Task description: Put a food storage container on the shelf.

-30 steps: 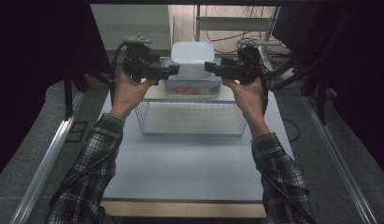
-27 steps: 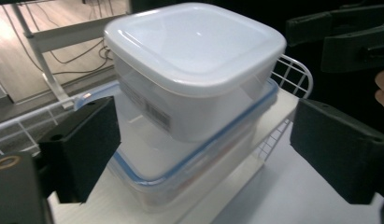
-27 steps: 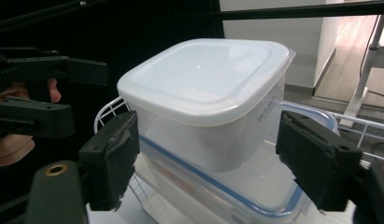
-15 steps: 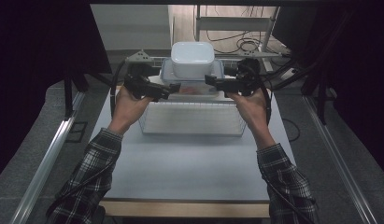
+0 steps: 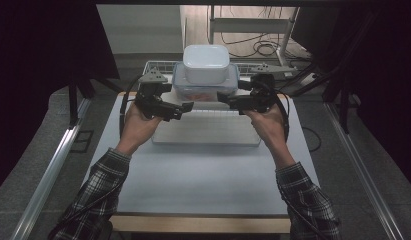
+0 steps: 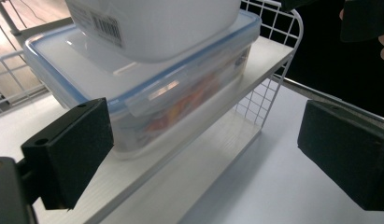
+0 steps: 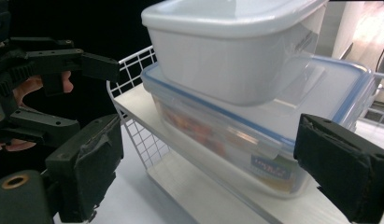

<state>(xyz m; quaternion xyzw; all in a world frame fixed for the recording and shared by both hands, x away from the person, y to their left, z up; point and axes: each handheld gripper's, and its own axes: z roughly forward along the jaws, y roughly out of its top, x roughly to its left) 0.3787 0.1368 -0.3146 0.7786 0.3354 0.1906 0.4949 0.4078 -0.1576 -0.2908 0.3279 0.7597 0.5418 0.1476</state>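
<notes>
The stacked boxes sat on the rack's top shelf, upper centre; left tongs and right tongs, jaws just spread apart, gripped nothing, so placement looked done.

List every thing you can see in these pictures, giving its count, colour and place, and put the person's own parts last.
Clear container: 1, see-through with a blue-edged lid and orange contents, on the top shelf of the rack.
White container: 1, white with a lid, stacked on the clear container.
Rack: 1, white shelves with white wire sides, at the far middle of the table.
Table: 1, pale grey top with a wooden front edge.
Cables: several, dark, on the floor beyond the table.
Left gripper: 1, black, jaws open, left of the rack's top shelf, holding nothing.
Right gripper: 1, black, jaws open, right of the stack, holding nothing.
Sleeves: 2, dark plaid, at the near edge.
</notes>
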